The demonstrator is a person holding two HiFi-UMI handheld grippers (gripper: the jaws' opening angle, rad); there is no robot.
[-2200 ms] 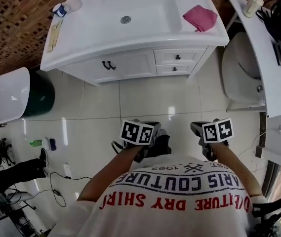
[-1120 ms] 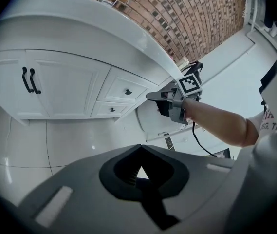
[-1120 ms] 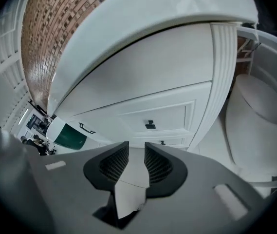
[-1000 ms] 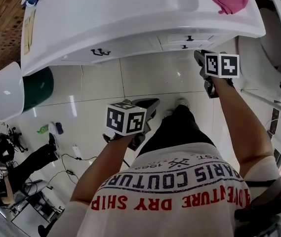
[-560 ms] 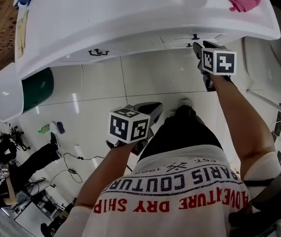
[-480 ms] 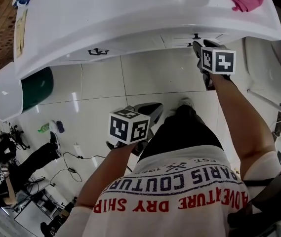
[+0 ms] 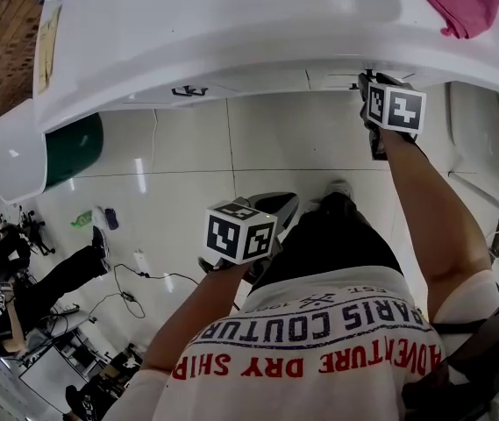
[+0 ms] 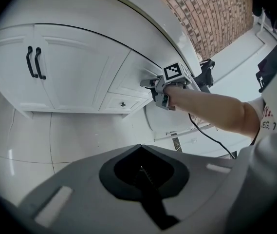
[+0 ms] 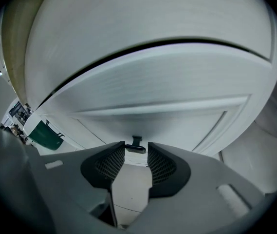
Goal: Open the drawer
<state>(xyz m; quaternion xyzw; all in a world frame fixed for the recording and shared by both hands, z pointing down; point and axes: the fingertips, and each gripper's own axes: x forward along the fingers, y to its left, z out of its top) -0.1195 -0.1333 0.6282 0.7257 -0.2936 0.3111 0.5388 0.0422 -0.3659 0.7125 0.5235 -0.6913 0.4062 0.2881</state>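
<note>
The white vanity (image 7: 231,42) fills the top of the head view, and its drawers sit under the right end of the counter. In the right gripper view the upper drawer front (image 9: 167,123) is close ahead. Its small black knob (image 9: 136,145) lies between the tips of my right gripper (image 9: 136,156). The jaws are closing, and a gap still shows between the pads and the knob. From the head view my right gripper (image 7: 367,82) reaches under the counter edge. My left gripper (image 7: 275,207) hangs low over the floor, shut and empty (image 8: 140,167).
The double cabinet doors with black handles (image 8: 33,62) are left of the drawers. A pink cloth (image 7: 455,3) lies on the counter's right end. A green bin with a white lid (image 7: 69,152) stands at the vanity's left. Cables (image 7: 135,274) and a person (image 7: 47,279) are on the tiled floor at left.
My right gripper has come down and in to the drawer front under the counter edge. The left gripper has sunk a little beside my leg. The vanity looms closer.
</note>
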